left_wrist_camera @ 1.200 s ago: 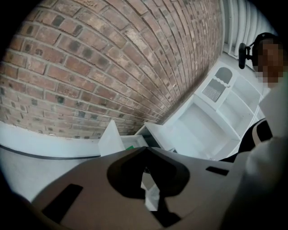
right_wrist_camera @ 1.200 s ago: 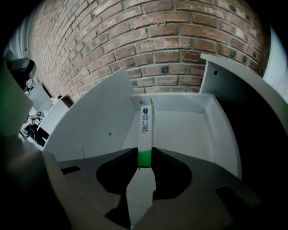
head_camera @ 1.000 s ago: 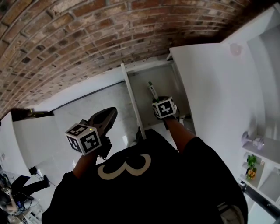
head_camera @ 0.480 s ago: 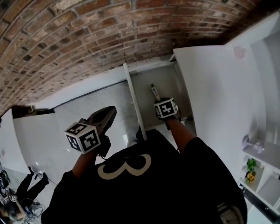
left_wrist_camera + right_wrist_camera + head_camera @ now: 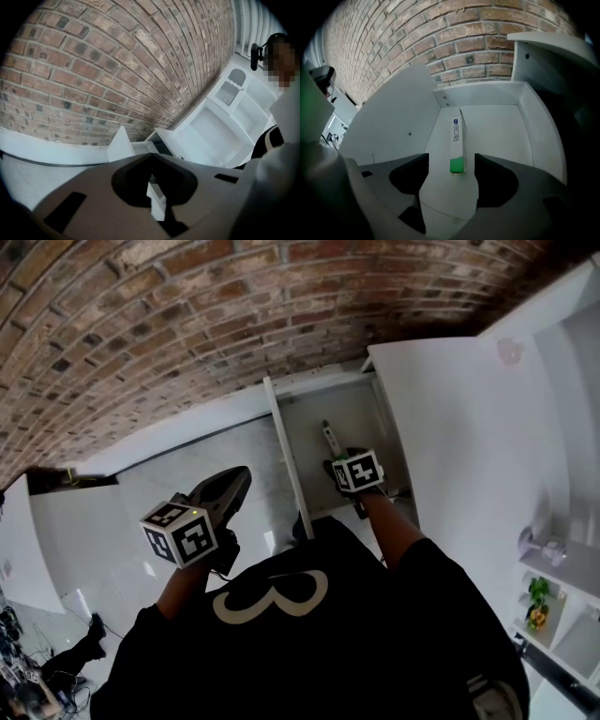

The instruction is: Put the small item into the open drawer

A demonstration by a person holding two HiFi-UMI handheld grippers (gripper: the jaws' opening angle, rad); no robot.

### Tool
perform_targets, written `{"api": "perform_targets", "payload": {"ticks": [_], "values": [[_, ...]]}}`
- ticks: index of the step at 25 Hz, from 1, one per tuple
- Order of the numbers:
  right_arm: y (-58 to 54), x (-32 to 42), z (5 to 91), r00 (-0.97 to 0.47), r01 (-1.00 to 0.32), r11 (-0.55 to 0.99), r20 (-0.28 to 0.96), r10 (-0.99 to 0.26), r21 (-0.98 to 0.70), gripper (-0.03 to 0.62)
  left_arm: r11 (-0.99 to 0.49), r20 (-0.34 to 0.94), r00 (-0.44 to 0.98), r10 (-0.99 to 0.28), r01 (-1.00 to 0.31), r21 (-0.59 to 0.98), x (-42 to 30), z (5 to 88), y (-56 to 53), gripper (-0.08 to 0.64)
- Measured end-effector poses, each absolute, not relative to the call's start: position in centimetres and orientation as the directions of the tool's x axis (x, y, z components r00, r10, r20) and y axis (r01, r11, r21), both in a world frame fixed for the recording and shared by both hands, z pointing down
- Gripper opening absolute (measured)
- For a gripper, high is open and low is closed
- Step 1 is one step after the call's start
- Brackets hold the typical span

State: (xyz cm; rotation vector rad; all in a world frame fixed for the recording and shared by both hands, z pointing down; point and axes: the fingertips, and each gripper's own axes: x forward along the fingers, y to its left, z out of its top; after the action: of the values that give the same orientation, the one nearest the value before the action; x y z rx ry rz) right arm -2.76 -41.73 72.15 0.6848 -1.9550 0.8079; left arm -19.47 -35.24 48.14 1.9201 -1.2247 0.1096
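Now at the release step: right gripper sits inside the open drawer, jaws opening, clear of the small box lying flat between them. Left gripper clenched, empty, off left. Next, probably: back the right gripper straight out.

The box lies in the drawer, its near end between the opening jaws of my right tongs, touching neither. The drawer's back wall is ahead of them, with the brick wall beyond. The cabinet top is to their right. My left tongs hang left of the drawer, over the floor.
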Motion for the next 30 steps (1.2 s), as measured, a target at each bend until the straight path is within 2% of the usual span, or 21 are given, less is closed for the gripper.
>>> {"api": "perform_targets", "payload": {"ticks": [4, 7, 10, 13, 17, 24, 30], "values": [[-42.3, -2.0, 69.2, -0.502, -0.748, 0.591, 0.841, -0.204, -0.303, 0.307, -0.190, 0.453, 0.529, -0.718, -0.774, 0.603, -19.1, 47.6, -35.1, 0.002], [-42.6, -1.2, 66.0, -0.527, -0.757, 0.582, 0.804, -0.275, -0.297, 0.275, -0.199, 0.438, 0.536, -0.722, -0.766, 0.611, -18.8, 47.3, -34.6, 0.002], [-41.9, -1.0, 62.3, -0.588, -0.747, 0.574, 0.737, -0.335, -0.335, 0.204, -0.213, 0.421, 0.548, -0.723, -0.757, 0.618, -18.4, 46.8, -33.9, 0.002], [-40.8, -1.4, 57.1, -0.678, -0.712, 0.556, 0.627, -0.384, -0.429, 0.089, -0.242, 0.387, 0.567, -0.728, -0.740, 0.628, -17.6, 45.7, -33.2, 0.002], [-38.7, -1.5, 50.9, -0.747, -0.662, 0.550, 0.501, -0.436, -0.509, 0.009, -0.295, 0.334, 0.592, -0.734, -0.720, 0.628, -16.5, 43.7, -32.0, 0.002], [-33.0, -2.2, 43.4, -0.823, -0.566, 0.674, 0.357, -0.441, -0.475, 0.009, -0.379, 0.262, 0.629, -0.732, -0.695, 0.611, -15.1, 39.9, -29.0, 0.002], [-29.2, -2.5, 38.2, -0.875, -0.482, 0.722, 0.228, -0.427, -0.497, 0.008, -0.436, 0.217, 0.654, -0.725, -0.680, 0.590, -13.8, 37.4, -26.7, 0.002]]}}
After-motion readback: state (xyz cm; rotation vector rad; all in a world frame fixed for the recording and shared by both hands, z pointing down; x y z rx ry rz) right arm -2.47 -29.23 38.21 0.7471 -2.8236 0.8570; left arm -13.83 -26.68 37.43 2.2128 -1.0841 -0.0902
